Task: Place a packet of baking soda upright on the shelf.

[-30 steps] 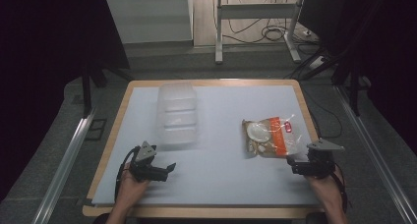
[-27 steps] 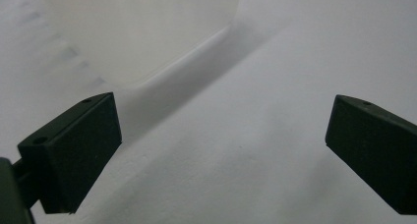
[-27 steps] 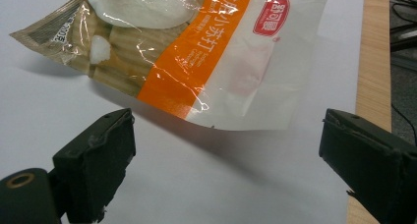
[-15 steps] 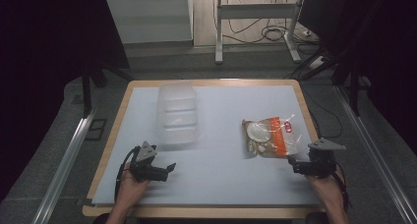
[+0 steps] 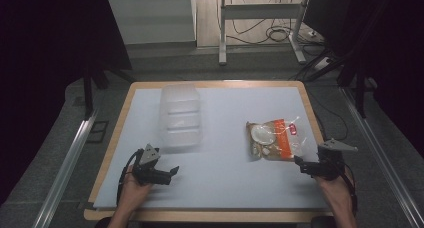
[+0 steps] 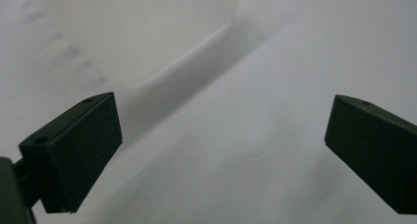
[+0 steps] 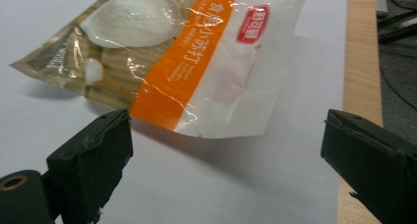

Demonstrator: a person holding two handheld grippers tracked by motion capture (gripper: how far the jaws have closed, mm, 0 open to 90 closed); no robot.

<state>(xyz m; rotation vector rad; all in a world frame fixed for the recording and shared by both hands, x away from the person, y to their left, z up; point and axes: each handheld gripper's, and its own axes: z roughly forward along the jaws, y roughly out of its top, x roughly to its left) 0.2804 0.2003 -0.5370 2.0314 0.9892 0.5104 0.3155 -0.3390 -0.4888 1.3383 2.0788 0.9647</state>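
At the near right of the table (image 5: 220, 203), my right gripper (image 5: 306, 167) sits just short of the snack bag (image 5: 272, 139), jaws spread wide, nothing between them; it has crept slightly toward the bag since half a second ago. Bag lies flat, right of centre, unmoved. Left gripper (image 5: 172, 171) rests near-left, jaws likewise released and empty, position unchanged. Clear plastic container (image 5: 180, 115) just beyond it, left of centre, also unmoved.
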